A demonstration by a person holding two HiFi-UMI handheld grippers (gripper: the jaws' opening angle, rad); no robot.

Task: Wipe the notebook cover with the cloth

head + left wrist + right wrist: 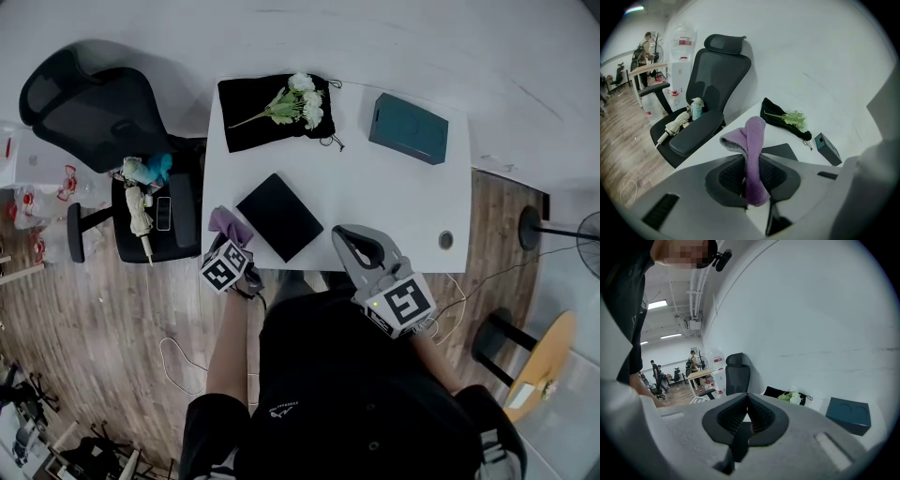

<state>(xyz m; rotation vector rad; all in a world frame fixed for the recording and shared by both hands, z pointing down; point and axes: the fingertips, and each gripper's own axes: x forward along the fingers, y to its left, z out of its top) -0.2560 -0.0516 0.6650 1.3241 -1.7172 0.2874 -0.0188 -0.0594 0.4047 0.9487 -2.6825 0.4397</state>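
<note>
A black notebook (278,216) lies closed and turned diagonally near the front of the white table (394,202). My left gripper (231,242) hovers at the table's front left edge, just left of the notebook, shut on a purple cloth (228,224). In the left gripper view the cloth (753,140) stands up folded between the jaws of the left gripper (750,174), with a corner of the notebook (782,151) behind it. My right gripper (345,238) sits at the front edge to the right of the notebook. The right gripper (747,414) is shut and holds nothing.
A black pouch (253,117) with white flowers (302,101) lies at the table's back left, and a teal box (409,127) at the back right. A black office chair (103,122) with small items on its seat stands left of the table. A cable hole (445,240) is near the right edge.
</note>
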